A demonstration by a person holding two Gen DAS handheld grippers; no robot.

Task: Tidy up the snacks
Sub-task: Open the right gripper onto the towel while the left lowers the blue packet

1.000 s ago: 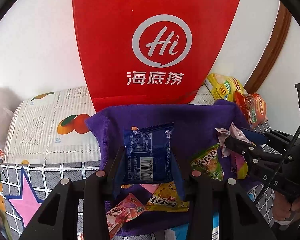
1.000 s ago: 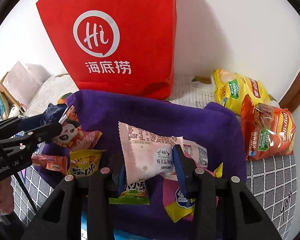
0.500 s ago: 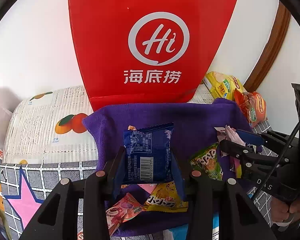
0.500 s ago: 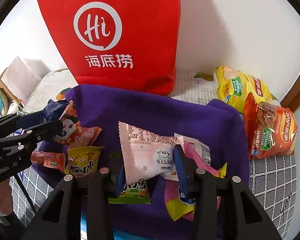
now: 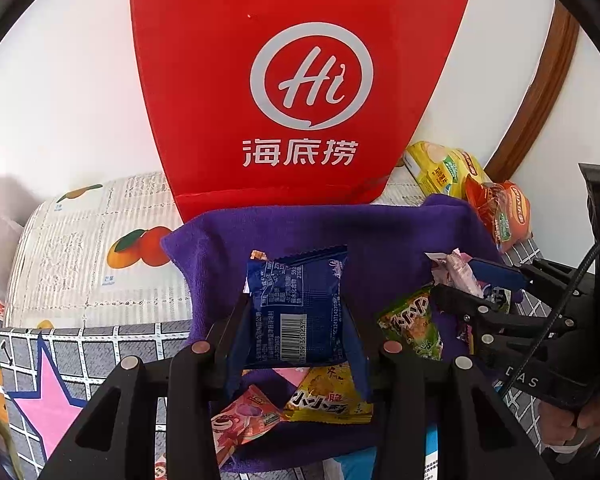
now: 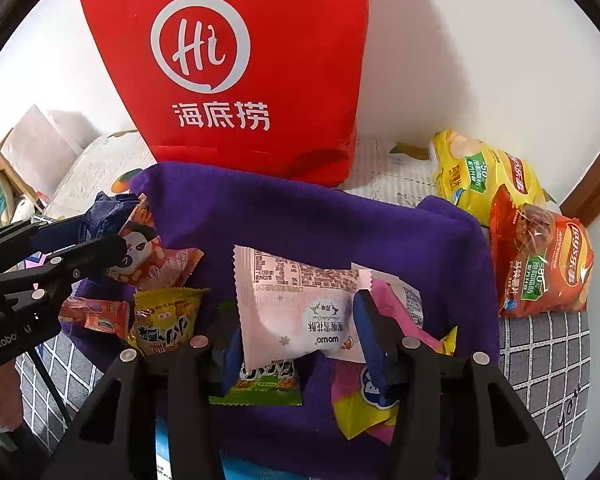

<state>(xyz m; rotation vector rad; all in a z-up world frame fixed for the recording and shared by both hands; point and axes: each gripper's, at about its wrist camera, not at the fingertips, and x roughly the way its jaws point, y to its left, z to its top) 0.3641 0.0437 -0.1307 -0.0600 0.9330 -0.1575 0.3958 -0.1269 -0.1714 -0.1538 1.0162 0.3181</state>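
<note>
While both tongs hover over purple towel point(image 5: 380, 232), I log: my left gripper point(image 5: 296, 320) clamped on dark blue snack packet point(image 5: 296, 308), barcode facing camera. My right gripper point(image 6: 296, 320) clamped on pale pink pastry packet point(image 6: 296, 304). Loose on towel: yellow packet point(image 6: 166, 320), green packet point(image 5: 412, 320), panda-print packet point(image 6: 148, 256). Behind towel: red Haidilao paper bag point(image 6: 236, 64), upright. Right of towel: yellow Lay's chip bag point(image 6: 476, 176), orange-red Lay's chip bag point(image 6: 544, 268).

The paper bag point(image 6: 236, 72) stood at twelve o'clock behind the cloth point(image 6: 308, 224); loose snack packets point(image 6: 168, 320) lay on it, two chip bags point(image 6: 540, 268) at two o'clock.
</note>
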